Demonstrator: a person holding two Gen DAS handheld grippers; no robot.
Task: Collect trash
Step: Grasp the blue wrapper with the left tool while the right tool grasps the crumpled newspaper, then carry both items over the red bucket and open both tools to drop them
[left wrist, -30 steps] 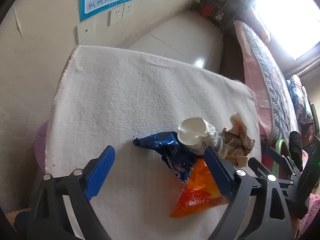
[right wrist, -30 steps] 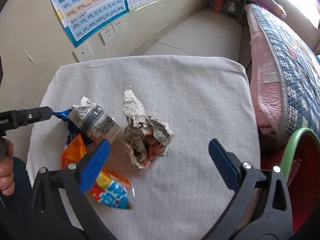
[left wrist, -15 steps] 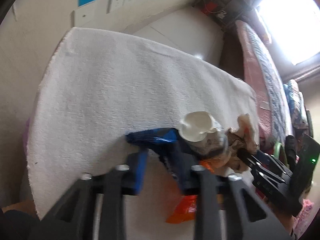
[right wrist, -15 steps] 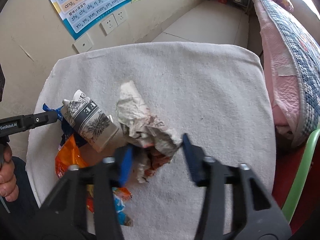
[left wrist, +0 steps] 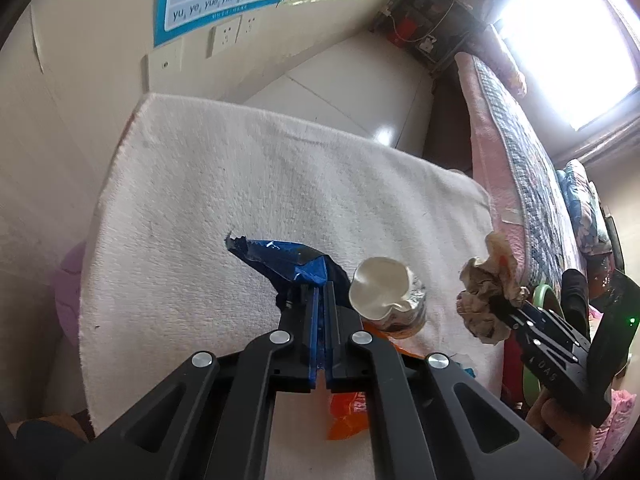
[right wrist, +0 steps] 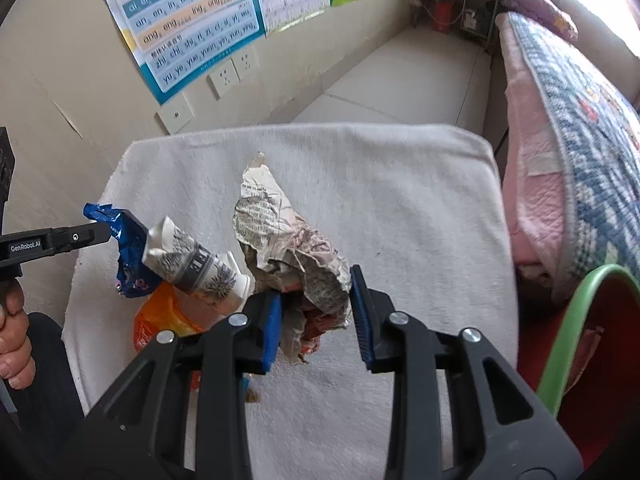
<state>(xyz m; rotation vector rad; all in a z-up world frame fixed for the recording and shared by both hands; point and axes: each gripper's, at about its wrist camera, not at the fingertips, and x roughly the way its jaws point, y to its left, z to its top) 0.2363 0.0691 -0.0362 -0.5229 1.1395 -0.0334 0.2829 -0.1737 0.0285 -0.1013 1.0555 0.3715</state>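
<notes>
left gripper (left wrist: 322, 300): clamped tight on the blue wrapper (left wrist: 280, 258), pads squeezed together with just foil between. Jaws have just been closing.
right gripper (right wrist: 316, 312): narrow gap, pressed on both sides of the crumpled newspaper wad (right wrist: 292, 256). Jaws have just been closing too.
landmark: squashed paper cup (right wrist: 196, 266), lying on its side on the white towel (right wrist: 400, 208).
blue wrapper: just left of the cup, touching it, far end sticking out past the pads.
newspaper wad: just right of the cup; can't tell if touching.
orange wrapper (right wrist: 160, 316): tucked partly under the cup, nearer side.
left-wrist-only: looks straight into the cup's crumpled white mouth (left wrist: 382, 288); also catches the right gripper from outside, wad bunched at its tip (left wrist: 488, 300).
right-wrist-only: cup's printed side, a hand (right wrist: 14, 332) on the left gripper's handle, green rim of a bin (right wrist: 568, 332) well right of the cup, off the towel.
far back: wall with pinyin poster (right wrist: 188, 28) and sockets (right wrist: 234, 72), quilted bed (right wrist: 580, 140) far right.
</notes>
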